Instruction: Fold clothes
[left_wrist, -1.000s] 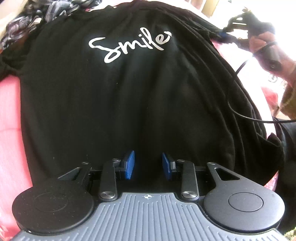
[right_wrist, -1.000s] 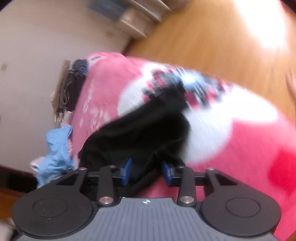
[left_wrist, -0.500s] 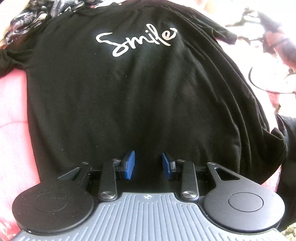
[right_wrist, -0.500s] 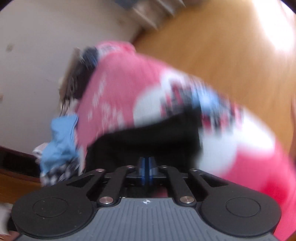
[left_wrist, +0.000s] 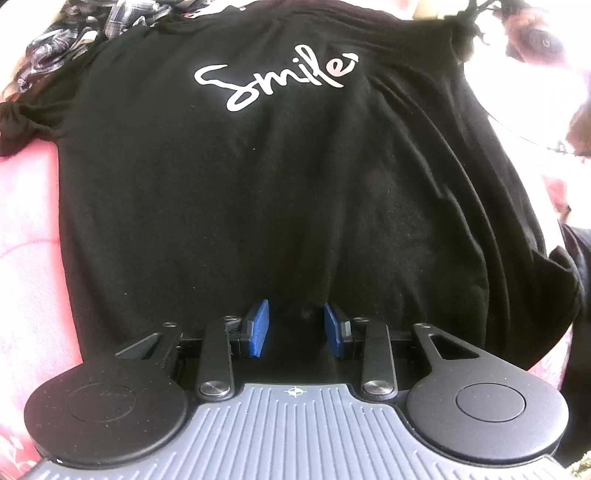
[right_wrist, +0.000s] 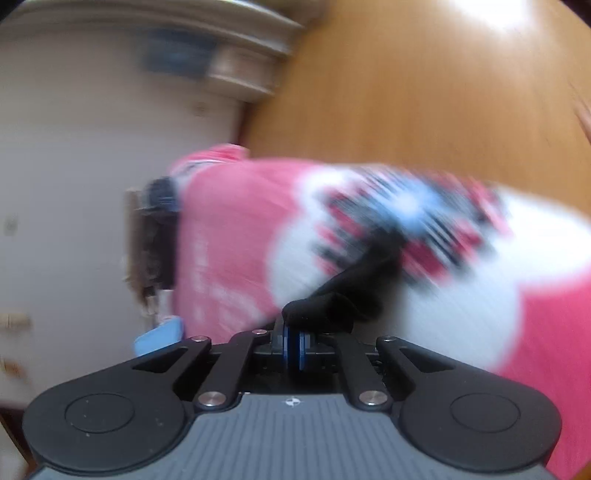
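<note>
A black T-shirt (left_wrist: 295, 192) with a white "Smile" print lies spread face up on a pink bedcover (left_wrist: 29, 229). My left gripper (left_wrist: 297, 328) points steeply down at the shirt's near hem. Its blue pads stand apart and black cloth lies under the gap. My right gripper (right_wrist: 293, 341) is shut, with a bunched bit of the shirt's black sleeve (right_wrist: 332, 306) pinched at the pad tips. In the left wrist view that gripper (left_wrist: 476, 18) shows blurred at the shirt's far right corner, with a person's hand (left_wrist: 532, 33) behind it.
A crumpled plaid garment (left_wrist: 74, 40) lies beyond the shirt's far left shoulder. A light blue garment (right_wrist: 159, 338) peeks out at the bed's edge. Past the patterned pink and white cover (right_wrist: 229, 240) are wooden floor (right_wrist: 424, 92) and a pale wall (right_wrist: 74, 147).
The right gripper's jaws, apart around black cloth a second ago, have shut on a pinch of sleeve. That hand moved along the shirt's far right edge. The left gripper stayed put.
</note>
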